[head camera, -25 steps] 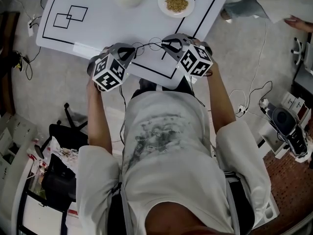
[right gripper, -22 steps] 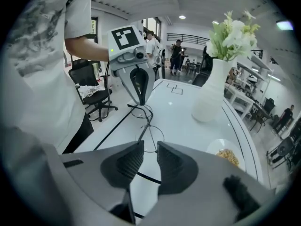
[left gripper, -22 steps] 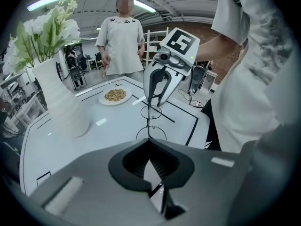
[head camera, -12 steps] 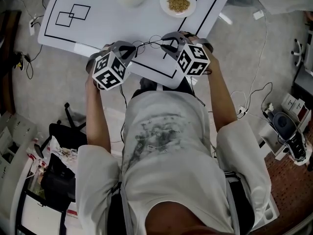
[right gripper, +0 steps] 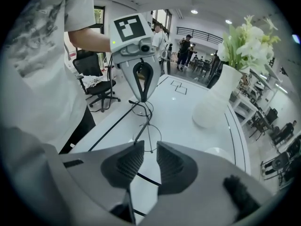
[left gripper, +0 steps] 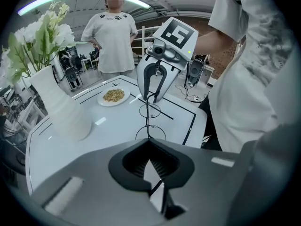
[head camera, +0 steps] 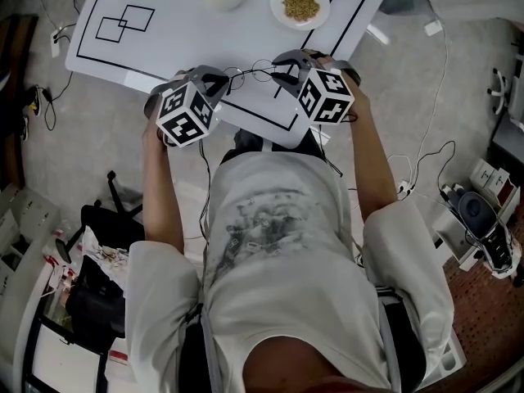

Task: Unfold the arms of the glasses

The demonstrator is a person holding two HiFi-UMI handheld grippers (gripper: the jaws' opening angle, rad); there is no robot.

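- Holding the glasses (head camera: 250,74) in the air over the near edge of the white table (head camera: 164,47), we are spanning them between the two grippers. Their long axis is running from one gripper straight across to the other.
- The left gripper (head camera: 214,84) is clamping one end of the thin wire frame. Its jaws are pressed together on the wire, and both round lenses are lying out beyond its tips.
- The right gripper (right gripper: 150,147) is standing with its jaws apart, having just been opening. A thin arm of the glasses is ending at the mouth of the gap, beside the left-hand pad (right gripper: 129,161), and neither pad is pressing on it.
- We are judging that the coming move turns on this relation. The free arm is lying straight ahead of the right gripper, so that gripper is the nearer one to take it and swing it outward. The left one is anchoring the frame meanwhile.
- Among the containers, the plate (head camera: 321,18) is carrying a heap of yellowish, grain-like food (head camera: 299,2). The white vase (left gripper: 56,107) is carrying white flowers (left gripper: 42,36). Both are standing towards the far side of the table, well apart from the glasses.
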